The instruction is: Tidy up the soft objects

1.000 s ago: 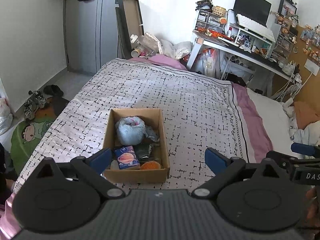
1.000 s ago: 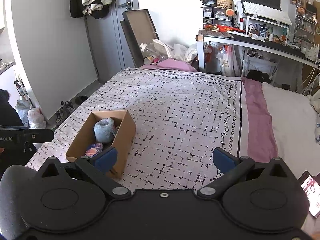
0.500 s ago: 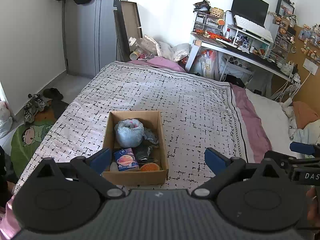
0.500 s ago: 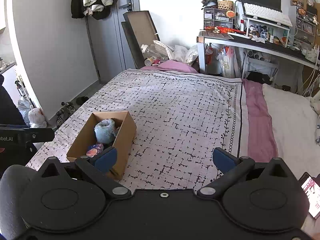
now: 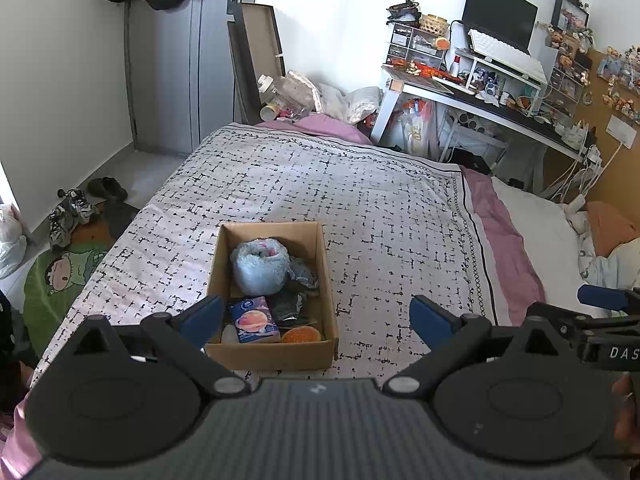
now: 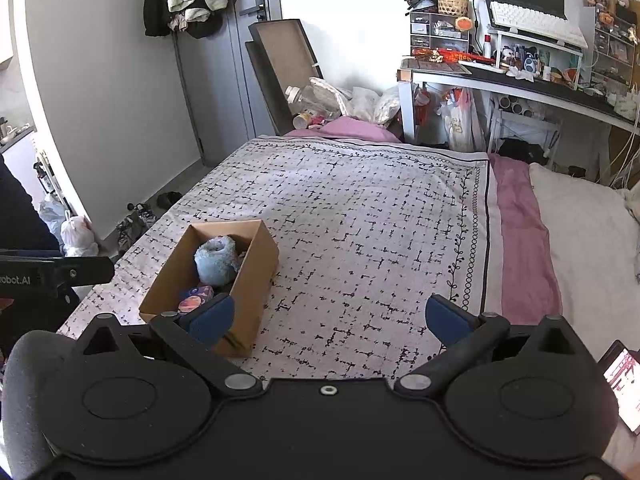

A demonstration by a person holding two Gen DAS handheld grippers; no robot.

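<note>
A brown cardboard box (image 5: pixel 326 276) sits on the patterned bedspread (image 5: pixel 380 208). Inside lie a fluffy light-blue plush (image 5: pixel 259 266), a blue packet with a pink planet print (image 5: pixel 253 319), a dark cloth (image 5: pixel 289 302) and an orange round thing (image 5: pixel 301 335). My left gripper (image 5: pixel 316 316) is open and empty, above the box's near edge. My right gripper (image 6: pixel 328 316) is open and empty, to the right of the box (image 6: pixel 256 280), where the plush (image 6: pixel 216 260) also shows. The right gripper's side (image 5: pixel 600 308) appears at the left view's right edge.
A cluttered desk (image 6: pixel 520 80) with a monitor stands at the back right. A leaning flat carton (image 5: pixel 256 60) and bags lie beyond the bed's far end. Shoes (image 5: pixel 72 212) and a green mat lie on the floor at left. A phone (image 6: pixel 622 384) lies at near right.
Both grippers have drawn back and risen slightly, so the box and bed sit a little lower and farther in view. The jaws stayed open.
</note>
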